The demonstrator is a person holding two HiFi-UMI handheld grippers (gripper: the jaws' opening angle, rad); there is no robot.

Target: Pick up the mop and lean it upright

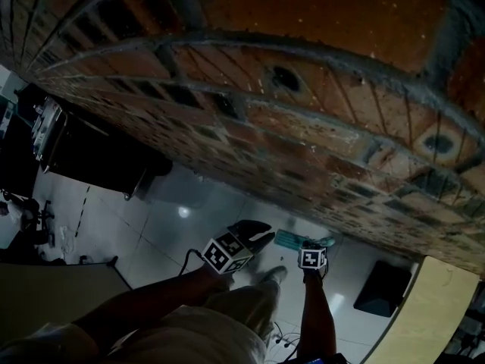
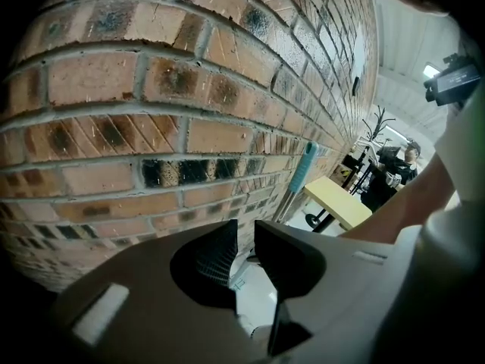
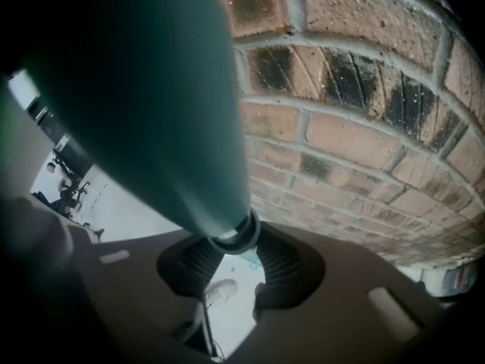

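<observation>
Visibility limits on the mop (image 3: 151, 89)
Right gripper view: its teal grip blurred, cut by the top edge. Left gripper view: foot hidden behind the left gripper (image 2: 244, 250).

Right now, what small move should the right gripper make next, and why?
Probably ease the mop handle against the brick wall before releasing: the right gripper is clamped on it, and the wall stands close beside.

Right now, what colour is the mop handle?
Teal, a blue-green; the mop handle shows best in the right gripper view.
</observation>
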